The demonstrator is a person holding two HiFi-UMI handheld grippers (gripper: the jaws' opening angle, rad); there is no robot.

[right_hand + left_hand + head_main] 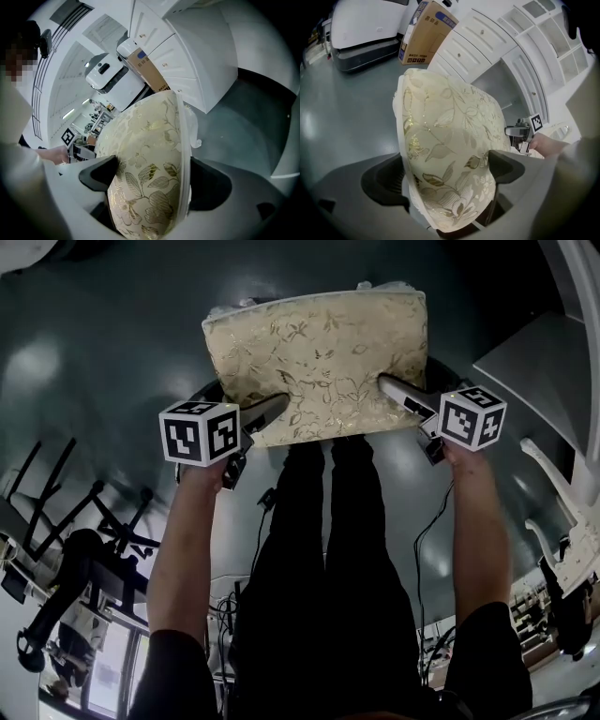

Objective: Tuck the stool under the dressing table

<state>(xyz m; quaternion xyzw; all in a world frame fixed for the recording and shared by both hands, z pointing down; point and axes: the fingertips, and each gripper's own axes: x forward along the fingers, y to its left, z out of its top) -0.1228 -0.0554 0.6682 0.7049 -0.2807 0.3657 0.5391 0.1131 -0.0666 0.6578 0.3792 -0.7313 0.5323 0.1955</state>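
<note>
**Gripping the stool seat at both near corners, tuck not yet made**

Stands close behind the stool [319, 357], black-trousered legs [319, 549] just near of its cushioned seat. Pinches that seat on both sides: left gripper [267, 413] at the near left corner, right gripper [398, 395] at the near right corner. Has each pair of jaws closed down onto the gold-flowered padding, with nothing else between them.

Seems chosen for control. Keeps the seat square with a matched hold at two corners, and probably allows a lift or a push forward without the stool twisting. Puts the hold on the near edge, leaving the far edge free to lead into the table.

Shows, in the head view, only the upper jaw of each gripper lying on the fabric. Confirms, in the two gripper views, padding squeezed between both jaws and bulging past them. Catches in each gripper view the other gripper across the cushion.

Hides the stool legs under the seat in every view, so cannot tell whether resting on the grey floor [112, 352] or raised off it.

Reveals, further off in the left gripper view, the white dressing table [487, 56] with its drawers, far and to the right of the seat and apart from it. Places a cardboard box [424, 33] and a white machine [365, 23] beyond, to the far left. Gives the head view only white furniture at its right edge. Leaves the stool out on open floor, not under the table.
</note>
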